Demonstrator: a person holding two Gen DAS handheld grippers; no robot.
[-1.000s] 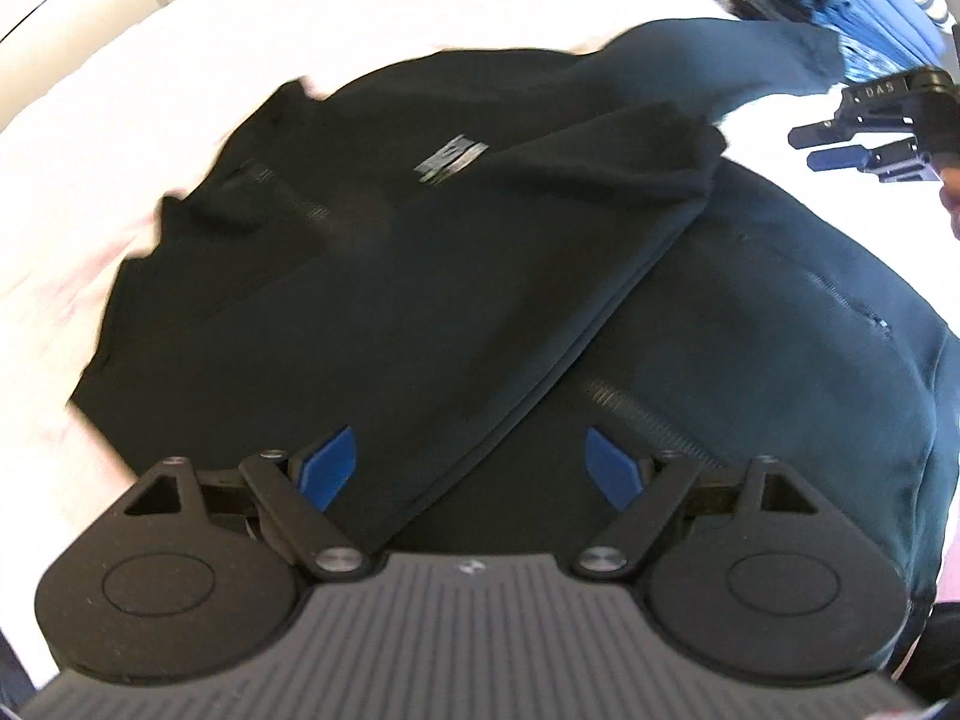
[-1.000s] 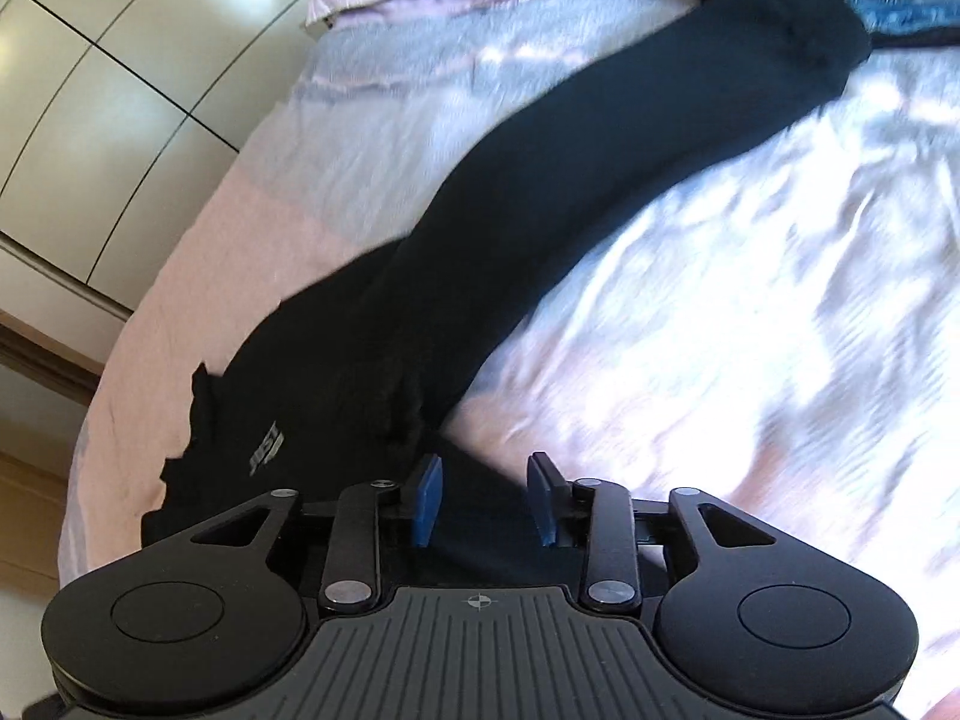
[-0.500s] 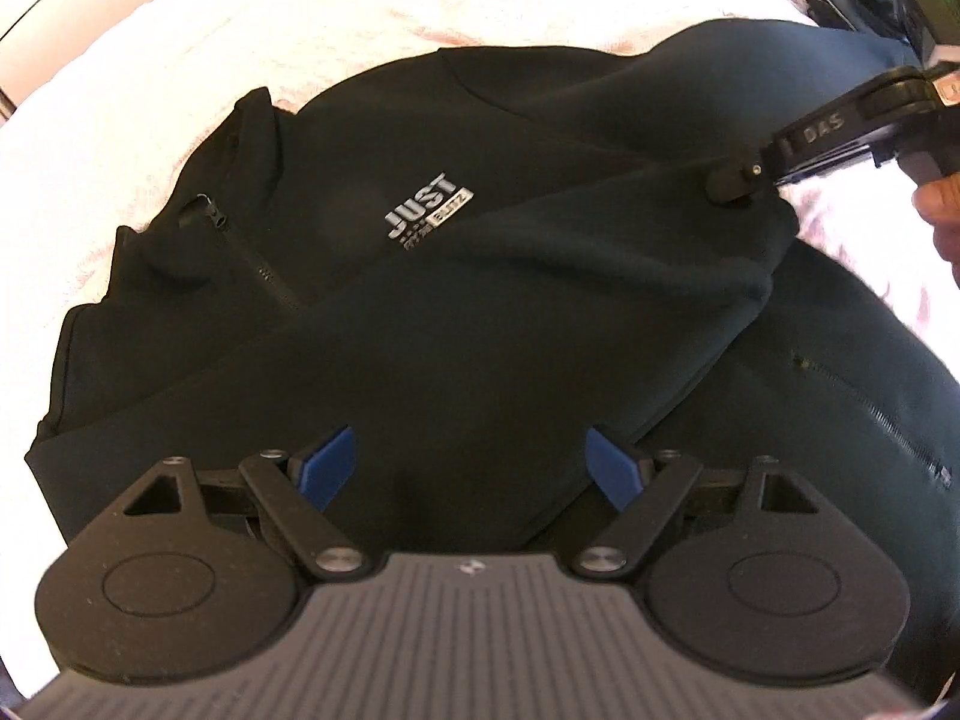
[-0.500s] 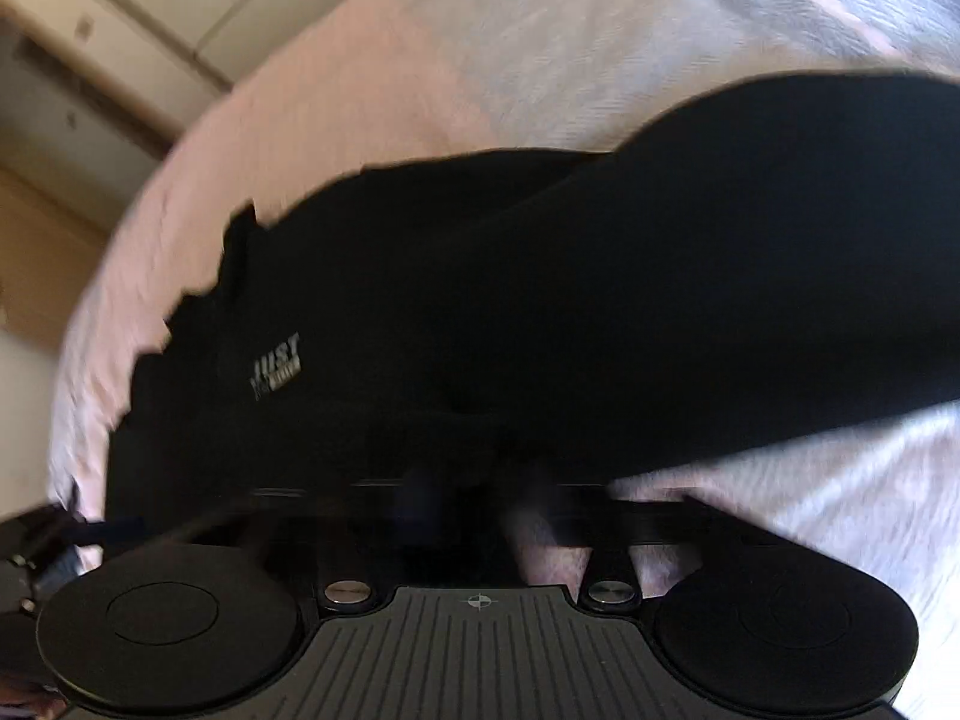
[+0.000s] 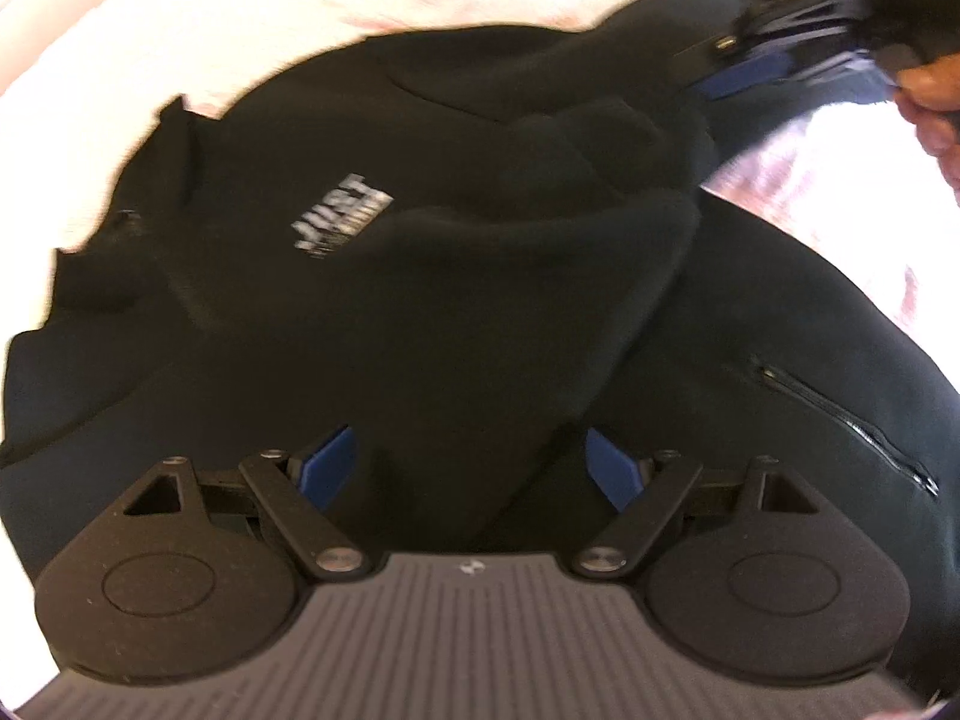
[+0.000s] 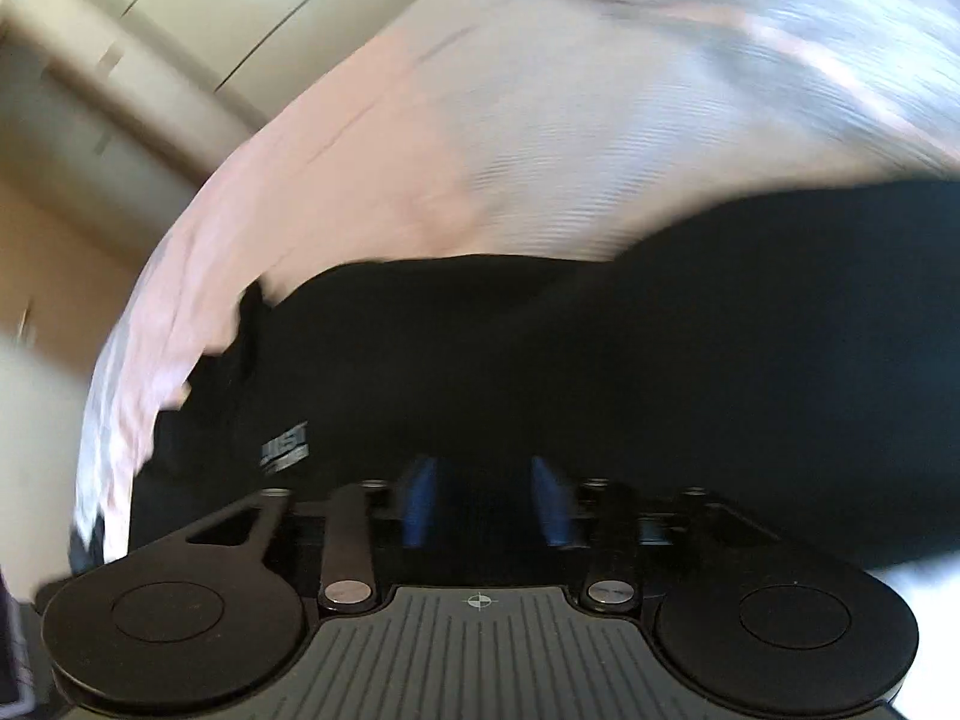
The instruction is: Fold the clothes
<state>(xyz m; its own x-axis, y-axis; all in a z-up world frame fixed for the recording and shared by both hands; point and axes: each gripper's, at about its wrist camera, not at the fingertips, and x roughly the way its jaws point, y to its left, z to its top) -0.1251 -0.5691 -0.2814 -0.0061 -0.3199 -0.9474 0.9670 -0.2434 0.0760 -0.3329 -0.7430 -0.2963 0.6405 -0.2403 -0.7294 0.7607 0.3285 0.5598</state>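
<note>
In the left wrist view, the black jacket (image 5: 456, 312) is being seen spread on the pale pink bed sheet (image 5: 288, 18) with its sleeve (image 5: 600, 138) now bunched over the chest, so a sleeve fold is being judged done; the left gripper (image 5: 468, 462) is being held wide open and empty above the cloth. In the right wrist view, the right gripper (image 6: 483, 501) is being seen with jaws just reopened after pinching, nothing clamped between them, the jacket lying close beneath

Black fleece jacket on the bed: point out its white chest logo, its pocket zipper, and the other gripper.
white chest logo (image 5: 345, 217): left wrist view, middle of the lettering.
pocket zipper (image 5: 840, 414): left wrist view, midway along the teeth.
right gripper (image 5: 762, 69): left wrist view, blue pad.
</note>
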